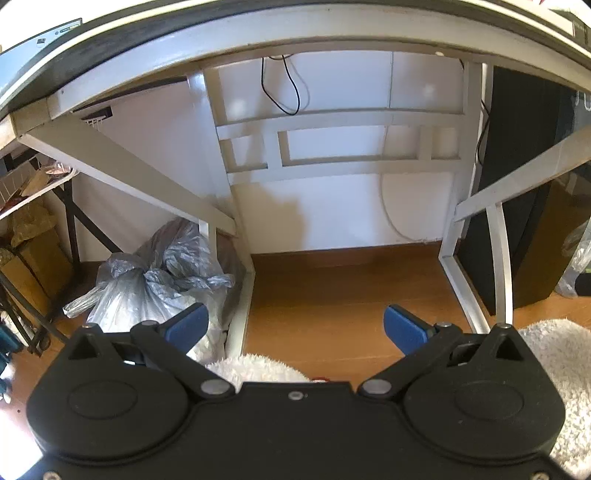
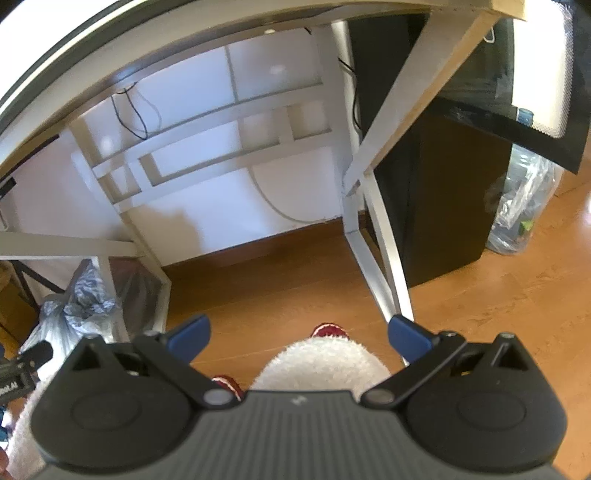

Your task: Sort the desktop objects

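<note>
Both grippers are held below the desk edge and look under the white desk [image 1: 295, 33] at its frame and the wooden floor. My left gripper [image 1: 295, 326] is open, its blue fingertips [image 1: 186, 326] wide apart with nothing between them. My right gripper [image 2: 299, 338] is open too, with only a fluffy white garment [image 2: 325, 362] and red-and-white slippers [image 2: 328, 330] below it. The desktop's top surface and the objects on it are out of sight in both views; only a thin strip of the edge shows at the top.
A grey plastic bag [image 1: 155, 273] lies by the desk's left leg. A black cabinet [image 2: 443, 192] stands right of the desk, with a clear plastic bottle [image 2: 524, 206] beside it. Cables [image 1: 284, 88] hang under the desktop. A black rack [image 1: 33, 229] stands at far left. A white rug [image 1: 557, 369] lies at right.
</note>
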{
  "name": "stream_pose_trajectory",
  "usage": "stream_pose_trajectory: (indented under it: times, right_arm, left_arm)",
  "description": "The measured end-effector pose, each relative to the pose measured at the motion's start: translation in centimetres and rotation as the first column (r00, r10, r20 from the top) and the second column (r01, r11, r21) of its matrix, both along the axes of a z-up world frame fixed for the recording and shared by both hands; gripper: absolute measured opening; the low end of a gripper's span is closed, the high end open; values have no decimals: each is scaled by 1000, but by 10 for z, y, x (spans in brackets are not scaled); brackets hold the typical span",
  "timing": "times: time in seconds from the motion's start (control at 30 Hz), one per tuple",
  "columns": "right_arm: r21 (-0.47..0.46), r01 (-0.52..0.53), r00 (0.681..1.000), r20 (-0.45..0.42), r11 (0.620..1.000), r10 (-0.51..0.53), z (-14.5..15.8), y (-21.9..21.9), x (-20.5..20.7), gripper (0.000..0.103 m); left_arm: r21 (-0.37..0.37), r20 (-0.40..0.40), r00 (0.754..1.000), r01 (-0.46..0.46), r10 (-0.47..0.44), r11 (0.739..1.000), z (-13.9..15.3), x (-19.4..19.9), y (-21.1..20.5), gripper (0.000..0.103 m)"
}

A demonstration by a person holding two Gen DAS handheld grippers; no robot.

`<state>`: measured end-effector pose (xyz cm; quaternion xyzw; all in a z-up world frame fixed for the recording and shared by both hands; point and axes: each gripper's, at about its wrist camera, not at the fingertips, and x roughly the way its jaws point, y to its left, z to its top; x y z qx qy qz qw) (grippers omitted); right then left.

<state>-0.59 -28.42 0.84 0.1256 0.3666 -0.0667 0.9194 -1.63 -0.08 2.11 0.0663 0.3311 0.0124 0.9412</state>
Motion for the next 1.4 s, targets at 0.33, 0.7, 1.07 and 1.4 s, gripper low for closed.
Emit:
stream_pose_trajectory:
  times: [0.33, 0.7, 1.07, 1.4]
  right_arm:
    - [-24, 9, 998, 57, 1000, -7, 9, 2, -11, 102]
    - [-10, -3, 985, 174, 1000, 5, 33, -12, -26, 102]
    - [-78, -84, 914, 390, 993, 108, 101, -18, -33, 102]
    - [-122, -88, 897, 422, 989, 132, 127, -19, -30, 102]
  left_arm:
    - [-34, 7, 1000, 0, 1, 999, 6, 2, 2, 103]
    - [76, 159, 986, -63, 51, 995, 35, -16, -23, 103]
    - [142, 316, 948, -17, -29, 990, 88, -16, -36, 103]
    - [128, 344, 939, -26, -19, 991, 103, -14, -36, 103]
